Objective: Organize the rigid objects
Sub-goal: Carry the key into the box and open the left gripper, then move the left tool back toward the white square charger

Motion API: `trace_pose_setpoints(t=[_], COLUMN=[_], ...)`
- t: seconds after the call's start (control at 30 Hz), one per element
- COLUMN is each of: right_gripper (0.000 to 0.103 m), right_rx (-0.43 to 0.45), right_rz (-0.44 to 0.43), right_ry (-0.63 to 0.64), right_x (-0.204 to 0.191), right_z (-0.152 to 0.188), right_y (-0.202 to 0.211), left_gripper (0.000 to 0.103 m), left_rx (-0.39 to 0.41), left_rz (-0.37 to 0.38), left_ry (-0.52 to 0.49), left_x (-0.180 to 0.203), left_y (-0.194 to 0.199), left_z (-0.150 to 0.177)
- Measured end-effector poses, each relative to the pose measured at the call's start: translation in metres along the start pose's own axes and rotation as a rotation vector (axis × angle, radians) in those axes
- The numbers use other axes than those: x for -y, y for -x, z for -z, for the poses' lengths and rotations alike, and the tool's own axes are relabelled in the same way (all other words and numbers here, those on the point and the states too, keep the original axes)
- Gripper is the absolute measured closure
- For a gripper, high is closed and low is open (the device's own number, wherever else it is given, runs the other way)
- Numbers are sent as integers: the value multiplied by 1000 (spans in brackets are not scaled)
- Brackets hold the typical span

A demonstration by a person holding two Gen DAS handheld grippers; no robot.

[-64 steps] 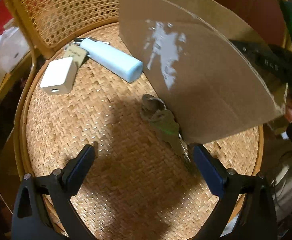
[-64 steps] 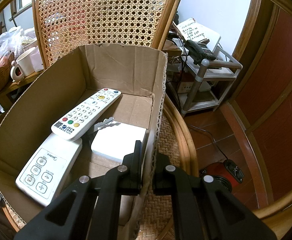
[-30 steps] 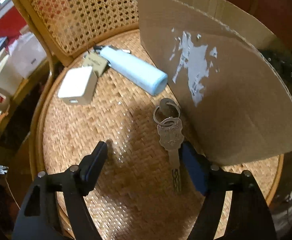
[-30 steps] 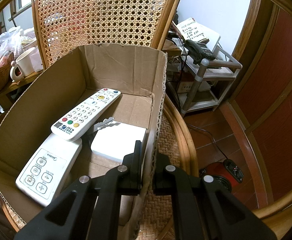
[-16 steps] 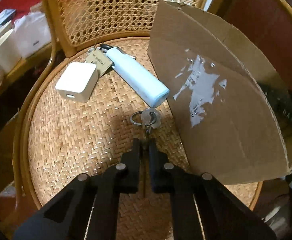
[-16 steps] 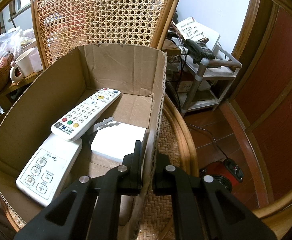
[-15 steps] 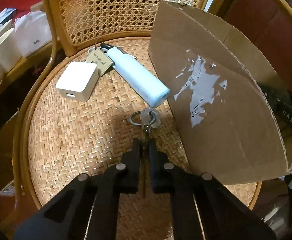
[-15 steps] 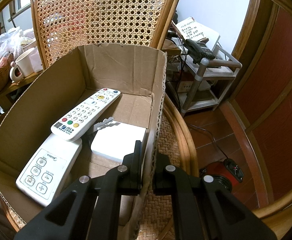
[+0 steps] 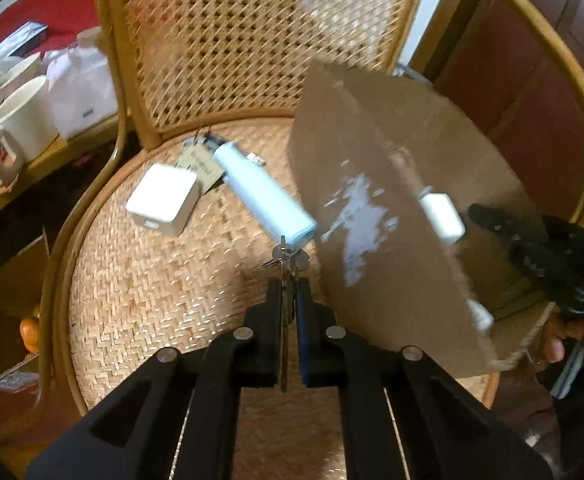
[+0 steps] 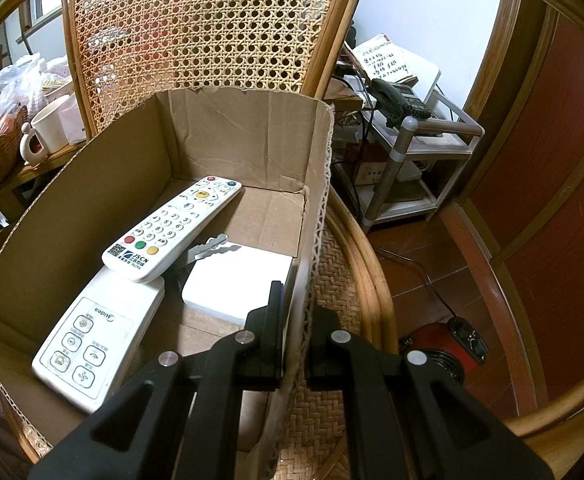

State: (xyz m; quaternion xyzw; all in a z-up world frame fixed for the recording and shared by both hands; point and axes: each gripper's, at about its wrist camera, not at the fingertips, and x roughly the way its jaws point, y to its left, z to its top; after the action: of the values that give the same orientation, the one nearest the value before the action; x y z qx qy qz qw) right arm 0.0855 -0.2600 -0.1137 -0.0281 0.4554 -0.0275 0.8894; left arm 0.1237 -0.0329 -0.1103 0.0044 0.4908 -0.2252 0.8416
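On the left of the chair seat (image 9: 139, 280) the white charger block (image 9: 161, 199) and the pale blue tube (image 9: 263, 196) lie loose, not yet tidied, I'd guess. Next along, the left gripper (image 9: 287, 300) has its fingers pressed together on the key (image 9: 285, 276), its ring dangling clear of the weave, probably so it can go over the wall of the cardboard box (image 10: 91, 184) beside it. Inside the box sit two remotes (image 10: 171, 232) and a white block (image 10: 231, 284). At the right, the right gripper (image 10: 294, 320) pinches the box's wall, likely to steady it.
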Motion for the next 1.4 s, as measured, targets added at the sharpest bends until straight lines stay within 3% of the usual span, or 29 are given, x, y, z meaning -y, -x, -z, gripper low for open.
trace_pose_setpoints(t=[0.13,0.3,0.43,0.7,0.8,1.0,1.2,1.4], right_gripper=[94,94,94,94,94,94,94,94], right_rx=[0,-1,-1,-1,0,-1,-1,0], right_rz=[0,-3,-3,-3,-4,-3,-4,-4], right_ry=[-1,-1,-1,-1,-2,-2,-1,-1], right_x=[0,0,0,0,0,0,0,0], right_z=[0,0,0,0,0,-1,-1,-1], right_y=[0,0,0,0,0,0,1,1], left_gripper=[97,97,97,97,97,97,97,89], left_rx=[35,106,198,322,299,235,207,209], left_rz=[18,-11,-52,-14,58,-33,-57,-74], left_ry=[-7,15,-25,-66,-82,-131,-160,-128], left_x=[9,11,25,61,77,103,114,108], left_y=[13,30,53,85,82,58,46,46], left_z=[-4,-9,-17,-28,-28,-23,-17,-19])
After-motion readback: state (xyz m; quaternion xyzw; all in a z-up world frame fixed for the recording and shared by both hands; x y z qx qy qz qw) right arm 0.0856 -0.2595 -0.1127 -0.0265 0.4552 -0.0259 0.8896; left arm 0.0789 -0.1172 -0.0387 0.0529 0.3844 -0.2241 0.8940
